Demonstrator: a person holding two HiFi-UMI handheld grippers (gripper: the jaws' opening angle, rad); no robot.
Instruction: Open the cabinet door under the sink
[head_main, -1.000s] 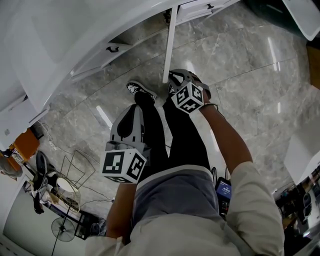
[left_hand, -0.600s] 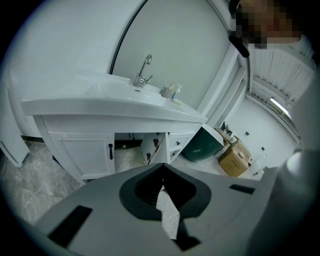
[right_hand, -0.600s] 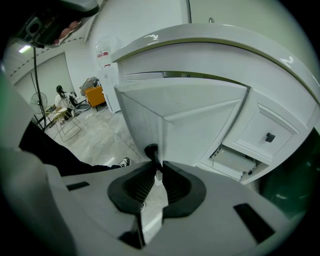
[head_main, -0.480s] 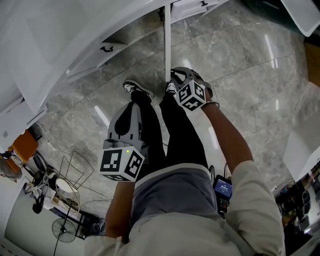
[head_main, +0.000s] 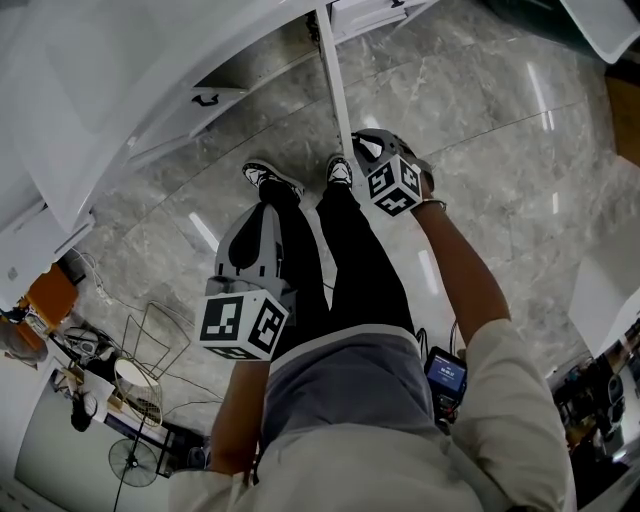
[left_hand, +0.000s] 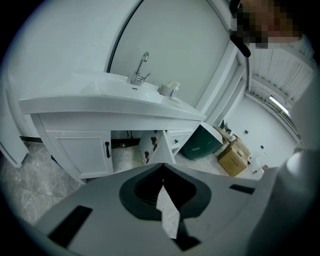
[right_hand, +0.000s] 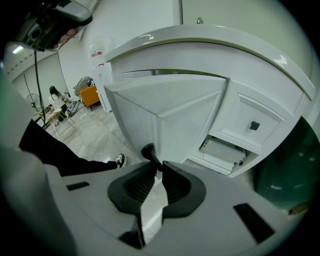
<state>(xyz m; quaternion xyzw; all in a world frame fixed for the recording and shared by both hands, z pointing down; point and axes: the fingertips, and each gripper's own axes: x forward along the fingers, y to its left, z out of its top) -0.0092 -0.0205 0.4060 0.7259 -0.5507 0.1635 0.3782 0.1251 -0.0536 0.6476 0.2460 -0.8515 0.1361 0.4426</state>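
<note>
The cabinet door (right_hand: 165, 117) under the sink (left_hand: 112, 90) stands open, edge-on in the head view and sticking straight out from the white vanity toward the person's shoes. The right gripper (right_hand: 159, 167) has its jaws clamped on the black door handle (right_hand: 148, 151) at the door's lower edge. The left gripper (left_hand: 162, 167) hangs low by the person's left leg with its jaws pressed together on nothing, and off to the right of the door there's a drawer (right_hand: 252, 125) with a small dark knob and a dark green bin (left_hand: 200, 142) on the marble floor (head_main: 480, 110).
</note>
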